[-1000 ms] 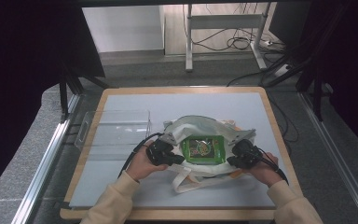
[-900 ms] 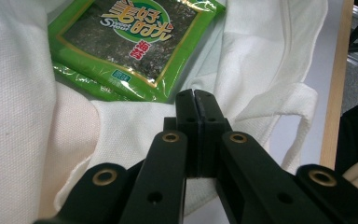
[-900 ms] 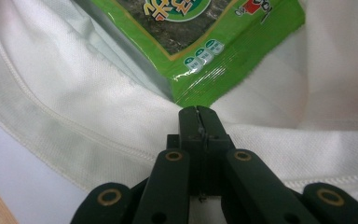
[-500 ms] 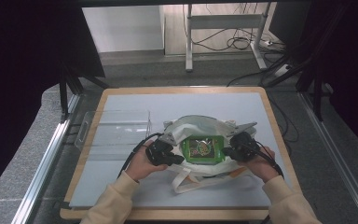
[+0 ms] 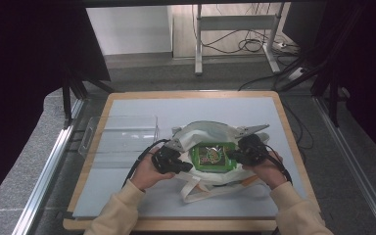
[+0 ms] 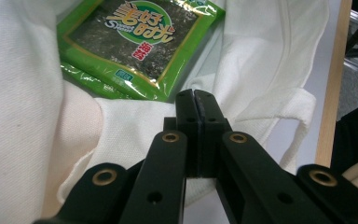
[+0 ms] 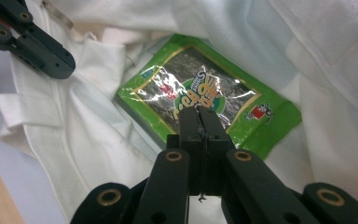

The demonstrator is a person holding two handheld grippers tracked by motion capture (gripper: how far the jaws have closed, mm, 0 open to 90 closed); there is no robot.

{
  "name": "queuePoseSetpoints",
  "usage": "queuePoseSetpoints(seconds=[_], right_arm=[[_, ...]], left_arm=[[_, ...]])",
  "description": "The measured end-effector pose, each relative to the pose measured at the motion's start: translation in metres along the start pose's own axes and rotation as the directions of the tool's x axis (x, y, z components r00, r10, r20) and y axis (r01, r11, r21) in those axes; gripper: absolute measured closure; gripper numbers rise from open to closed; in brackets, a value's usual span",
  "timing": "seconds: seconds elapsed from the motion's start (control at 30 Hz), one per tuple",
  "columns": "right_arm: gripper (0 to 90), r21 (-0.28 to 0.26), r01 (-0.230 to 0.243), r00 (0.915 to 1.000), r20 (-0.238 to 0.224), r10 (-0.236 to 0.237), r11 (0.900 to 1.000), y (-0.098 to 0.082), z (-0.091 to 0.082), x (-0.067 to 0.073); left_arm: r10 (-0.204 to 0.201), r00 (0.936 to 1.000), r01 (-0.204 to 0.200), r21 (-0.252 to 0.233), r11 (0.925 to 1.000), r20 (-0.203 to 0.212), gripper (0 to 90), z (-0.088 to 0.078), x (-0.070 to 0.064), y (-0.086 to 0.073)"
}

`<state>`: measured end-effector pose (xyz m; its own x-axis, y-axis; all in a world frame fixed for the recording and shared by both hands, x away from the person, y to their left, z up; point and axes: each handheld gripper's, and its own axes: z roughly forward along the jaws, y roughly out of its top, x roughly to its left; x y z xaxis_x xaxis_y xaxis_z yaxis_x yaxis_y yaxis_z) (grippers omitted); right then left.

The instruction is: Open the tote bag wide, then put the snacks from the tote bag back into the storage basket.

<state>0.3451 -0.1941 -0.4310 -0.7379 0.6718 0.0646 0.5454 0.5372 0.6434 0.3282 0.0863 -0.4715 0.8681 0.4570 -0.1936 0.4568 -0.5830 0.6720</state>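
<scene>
I'm working in a lab: black curtains (image 5: 29, 73) around the tabletop (image 5: 186, 105), aluminium rails (image 5: 44, 171), loose cables (image 5: 254, 46) on the floor.

snack packet (image 5: 213, 156) in cloth bag (image 5: 210, 134), clear tray (image 5: 122, 134) left, on table (image 5: 186, 105)

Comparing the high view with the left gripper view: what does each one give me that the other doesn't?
High view: the clear plastic tray left of the bag, both hands, and the right gripper at the packet's right edge. Left gripper view: the packet's printed logo up close, a second green packet edge beneath it, and the left gripper shut, tips at the bag cloth. Both: the green seaweed packet lying in the open white cloth bag.
</scene>
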Motion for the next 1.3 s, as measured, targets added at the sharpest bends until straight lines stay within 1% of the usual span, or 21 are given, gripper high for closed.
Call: queuePoseSetpoints(seconds=[0.03, 0.1, 0.17, 0.2, 0.23, 0.27, 0.3, 0.33, 0.37, 0.4, 0.43, 0.47, 0.53, 0.63, 0.7, 0.77, 0.9, 1.1, 1.17, 1.23, 1.3], right_arm=[[88.8, -0.005, -0.011, 0.9999, -0.006, 0.011, 1.0, 0.0, 0.0, -0.001], [84.3, -0.003, -0.031, 0.9993, -0.019, 0.031, 1.0, 0.0, 0.002, -0.001], [80.8, 0.001, -0.045, 0.9986, -0.029, 0.045, 0.999, 0.001, 0.005, -0.002], [78.8, 0.002, -0.054, 0.998, -0.032, 0.054, 0.999, 0.001, 0.006, -0.002], [74.8, 0.005, -0.074, 0.9965, -0.038, 0.074, 0.997, 0.003, 0.008, -0.002], [67.0, 0.006, -0.087, 0.9955, -0.038, 0.087, 0.996, 0.004, 0.011, -0.002], [60.9, 0.006, -0.097, 0.9948, -0.032, 0.097, 0.995, 0.005, 0.013, -0.001], [54.5, 0.009, -0.115, 0.9933, -0.011, 0.115, 0.993, 0.006, 0.016, 0.0], [48.3, 0.012, -0.146, 0.9892, 0.01, 0.146, 0.989, 0.007, 0.018, 0.001], [45.2, 0.01, -0.168, 0.9856, 0.019, 0.168, 0.986, 0.008, 0.02, 0.001], [42.1, 0.012, -0.197, 0.98, 0.027, 0.197, 0.98, 0.009, 0.022, 0.0], [38.8, 0.014, -0.224, 0.9741, 0.038, 0.223, 0.975, 0.01, 0.024, 0.0], [34.3, 0.022, -0.257, 0.965, 0.062, 0.255, 0.966, 0.013, 0.027, 0.0], [30.2, 0.048, -0.288, 0.9554, 0.083, 0.284, 0.956, 0.016, 0.034, 0.0], [28.1, 0.066, -0.298, 0.9518, 0.097, 0.291, 0.952, 0.018, 0.039, 0.001], [27.2, 0.08, -0.304, 0.9492, 0.11, 0.295, 0.949, 0.02, 0.043, 0.001], [26.5, 0.1, -0.334, 0.9383, 0.131, 0.32, 0.937, 0.022, 0.052, -0.003], [26.0, 0.14, -0.351, 0.9305, 0.163, 0.328, 0.926, 0.023, 0.063, -0.009], [25.7, 0.149, -0.365, 0.9244, 0.177, 0.338, 0.919, 0.023, 0.065, -0.01], [25.4, 0.16, -0.384, 0.9155, 0.196, 0.352, 0.909, 0.022, 0.068, -0.013], [25.0, 0.176, -0.394, 0.9095, 0.218, 0.354, 0.902, 0.022, 0.072, -0.014]], left_arm=[[-0.001, 1.0, 0.001, -0.006, 1.0, 0.0, 89.9, -0.002, 0.0, 0.0], [-0.007, 1.0, 0.007, -0.029, 0.9996, -0.006, 89.3, -0.007, -0.001, 0.0], [-0.009, 0.9999, 0.009, -0.061, 0.9981, -0.012, 84.0, -0.012, -0.001, 0.0], [-0.013, 0.9999, 0.012, -0.087, 0.9961, -0.01, 80.9, -0.016, 0.0, 0.0], [-0.024, 0.9997, 0.023, -0.101, 0.9947, -0.007, 77.2, -0.019, 0.0, 0.0], [-0.025, 0.9996, 0.024, -0.106, 0.9941, -0.01, 71.6, -0.022, 0.0, 0.0], [-0.018, 0.9996, 0.016, -0.108, 0.994, -0.021, 67.6, -0.026, 0.001, 0.0], [-0.019, 0.9994, 0.016, -0.121, 0.9926, -0.027, 62.4, -0.03, 0.001, 0.0], [-0.024, 0.9993, 0.021, -0.129, 0.9915, -0.029, 56.8, -0.032, 0.001, 0.0], [-0.028, 0.9991, 0.024, -0.134, 0.9906, -0.031, 52.8, -0.035, 0.002, 0.0], [-0.027, 0.9991, 0.022, -0.144, 0.9893, -0.033, 49.3, -0.037, 0.002, 0.0], [-0.034, 0.9989, 0.029, -0.155, 0.9875, -0.032, 46.3, -0.039, 0.002, 0.0], [-0.029, 0.9989, 0.023, -0.161, 0.9868, -0.036, 42.3, -0.043, 0.004, 0.0], [-0.03, 0.9989, 0.024, -0.168, 0.9855, -0.036, 39.5, -0.045, 0.005, 0.0], [-0.03, 0.9989, 0.023, -0.169, 0.9854, -0.036, 38.1, -0.045, 0.006, 0.0], [-0.03, 0.9988, 0.023, -0.17, 0.9852, -0.038, 37.2, -0.046, 0.007, -0.001], [-0.025, 0.999, 0.019, -0.168, 0.9856, -0.036, 36.6, -0.047, 0.007, -0.001], [-0.018, 0.9992, 0.012, -0.152, 0.9883, -0.037, 36.2, -0.043, 0.006, -0.001], [-0.014, 0.9993, 0.008, -0.149, 0.9888, -0.035, 36.2, -0.042, 0.005, -0.001], [-0.01, 0.9994, 0.005, -0.146, 0.9893, -0.034, 36.2, -0.041, 0.005, -0.001], [-0.012, 0.9994, 0.007, -0.149, 0.9889, -0.032, 36.2, -0.04, 0.004, -0.001]])
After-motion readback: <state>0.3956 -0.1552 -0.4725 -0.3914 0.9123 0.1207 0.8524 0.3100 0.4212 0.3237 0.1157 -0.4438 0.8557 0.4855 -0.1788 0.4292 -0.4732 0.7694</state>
